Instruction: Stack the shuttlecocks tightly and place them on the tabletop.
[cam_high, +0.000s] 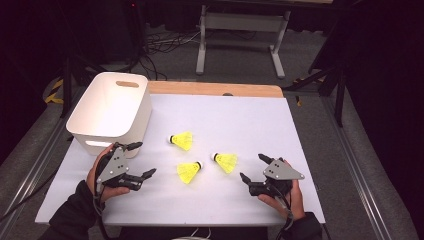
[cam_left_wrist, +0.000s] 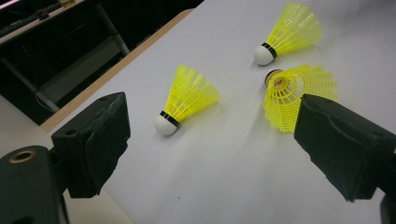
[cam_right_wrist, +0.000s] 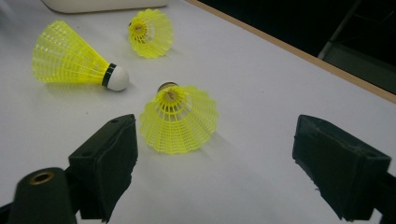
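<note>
Nothing binned yet: three shuttlecocks (cam_high: 182, 140) lying loose on the bench (cam_high: 260, 120) ahead of both jaws, left gripper (cam_high: 140, 161) and right gripper (cam_high: 251, 168) wide open, empty; white bin (cam_high: 111, 107) waiting.

Three yellow mesh-skirted plastic shuttlecocks (cam_high: 182, 140) (cam_high: 190, 171) (cam_high: 225, 161) counted on white tabletop (cam_high: 250, 125). One white plastic bin with handle cutouts (cam_high: 111, 111) counted. Two black two-jaw grippers (cam_high: 138, 159) (cam_high: 253, 167) counted.

Overhead forward-facing view; two low, close gripper views sharing three shuttlecocks (cam_high: 189, 171).
</note>
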